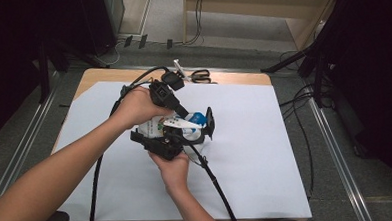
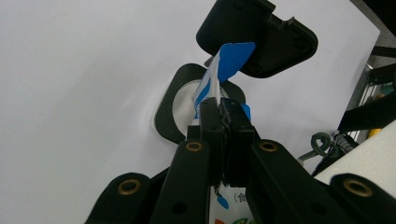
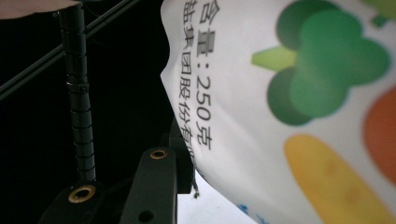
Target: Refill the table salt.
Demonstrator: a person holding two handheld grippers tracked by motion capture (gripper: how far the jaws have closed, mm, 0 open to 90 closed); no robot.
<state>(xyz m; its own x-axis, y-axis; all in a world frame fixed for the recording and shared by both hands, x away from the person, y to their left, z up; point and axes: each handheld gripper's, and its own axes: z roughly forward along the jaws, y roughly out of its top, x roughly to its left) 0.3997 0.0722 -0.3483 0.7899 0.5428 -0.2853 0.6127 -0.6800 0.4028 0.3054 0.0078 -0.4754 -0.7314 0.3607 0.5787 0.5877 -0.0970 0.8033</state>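
We see: left hand-held gripper [image 2: 223, 122] clamped on pouch [image 1: 182, 125] top | right hand-held gripper [image 1: 187, 136] gripping pouch body | mid-worktop [image 1: 242, 79], above paper sheet [image 1: 256, 153]

The pouch [image 3: 299, 116] looks like smooth, slightly glossy plastic film, white with printed colours, and its top edge [image 2: 219, 74] is thin and flat. Under the pouch lies a matt white paper sheet [image 1: 256, 153] over a pale wooden table [image 1: 107, 74]. The left gripper [image 2: 223, 122] on that edge is matt black plastic with brass-coloured rivets.
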